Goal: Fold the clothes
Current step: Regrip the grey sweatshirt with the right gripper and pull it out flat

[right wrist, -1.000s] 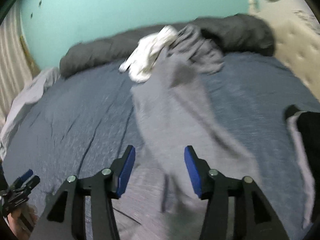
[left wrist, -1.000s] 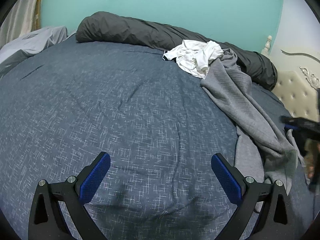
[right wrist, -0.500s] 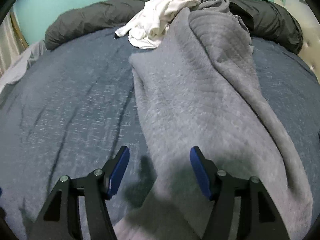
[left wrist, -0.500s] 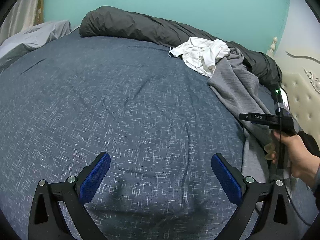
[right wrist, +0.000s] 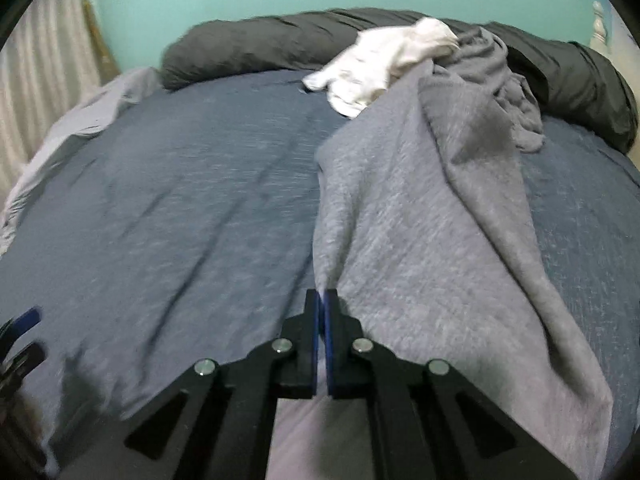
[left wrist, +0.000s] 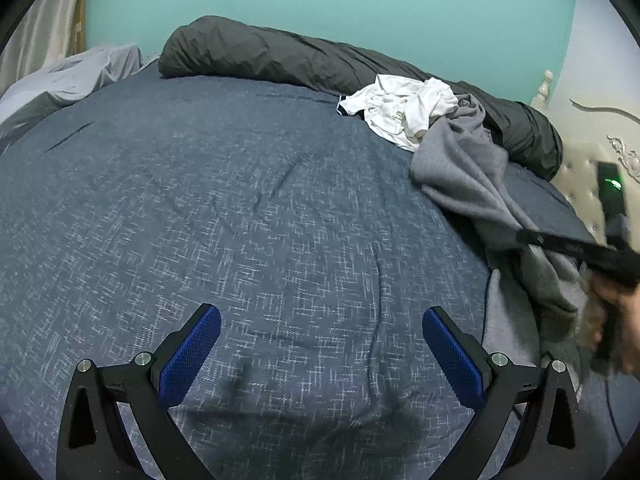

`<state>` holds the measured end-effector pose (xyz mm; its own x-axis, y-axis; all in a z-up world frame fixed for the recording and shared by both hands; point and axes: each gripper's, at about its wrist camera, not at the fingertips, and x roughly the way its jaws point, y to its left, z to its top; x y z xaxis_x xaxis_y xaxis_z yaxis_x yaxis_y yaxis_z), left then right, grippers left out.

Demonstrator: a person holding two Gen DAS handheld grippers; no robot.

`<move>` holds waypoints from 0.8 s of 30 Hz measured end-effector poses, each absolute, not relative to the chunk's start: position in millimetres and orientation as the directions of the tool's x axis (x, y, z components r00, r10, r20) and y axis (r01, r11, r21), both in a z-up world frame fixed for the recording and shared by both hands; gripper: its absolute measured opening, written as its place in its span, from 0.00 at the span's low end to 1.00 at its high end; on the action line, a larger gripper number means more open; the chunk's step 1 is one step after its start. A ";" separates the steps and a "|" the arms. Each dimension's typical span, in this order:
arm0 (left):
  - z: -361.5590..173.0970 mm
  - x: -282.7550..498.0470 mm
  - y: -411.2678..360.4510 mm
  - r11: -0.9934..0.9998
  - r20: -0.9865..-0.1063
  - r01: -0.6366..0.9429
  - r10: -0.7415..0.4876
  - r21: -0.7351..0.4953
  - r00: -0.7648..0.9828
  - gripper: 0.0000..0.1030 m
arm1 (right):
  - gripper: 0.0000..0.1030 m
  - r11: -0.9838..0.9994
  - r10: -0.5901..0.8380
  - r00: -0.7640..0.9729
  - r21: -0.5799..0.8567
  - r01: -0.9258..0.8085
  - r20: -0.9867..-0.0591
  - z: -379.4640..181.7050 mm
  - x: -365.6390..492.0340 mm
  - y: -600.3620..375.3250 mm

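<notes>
A: Right gripper (right wrist: pixel 321 300) clamped on the grey garment (right wrist: pixel 432 216) edge, I think; view's blurred. Left gripper (left wrist: pixel 320 330) open over bare bed (left wrist: pixel 200 200).

B: Garment's strung out, unfolded. Keep tension, spread flat.

On the bed (left wrist: pixel 240 220), the rolled duvet (left wrist: pixel 280 60) lies along the far edge at 12 o'clock. A crumpled shirt (left wrist: pixel 400 108) rests just before it at 1 o'clock, touching the sweater (right wrist: pixel 420 220), which stretches down toward 5 o'clock.
</notes>
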<state>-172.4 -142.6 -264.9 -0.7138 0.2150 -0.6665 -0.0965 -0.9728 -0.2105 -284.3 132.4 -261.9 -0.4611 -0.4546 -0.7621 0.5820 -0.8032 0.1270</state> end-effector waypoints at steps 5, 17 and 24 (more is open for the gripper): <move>-256.5 -160.2 -155.2 -0.975 -0.650 -0.089 0.201 -0.202 -0.733 1.00 | 0.02 -0.763 -0.492 -0.413 0.150 0.629 -0.767 -250.9 -219.3 152.7; -249.5 -141.7 -170.8 -0.974 -0.637 -0.083 0.202 -0.212 -0.744 1.00 | 0.02 -0.793 -0.477 -0.392 0.192 0.578 -0.787 -242.9 -148.2 226.6; -250.4 -145.8 -167.5 -0.974 -0.638 -0.098 0.209 -0.206 -0.741 1.00 | 0.44 -0.831 -0.497 -0.470 0.244 0.500 -0.729 -223.7 -167.8 202.5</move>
<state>-145.8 -167.5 -250.4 -0.7407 0.2095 -0.6384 -0.0977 -0.9736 -0.2061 -167.8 202.5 -223.7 -0.4704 -0.4973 -0.7290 0.5003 -0.8308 0.2439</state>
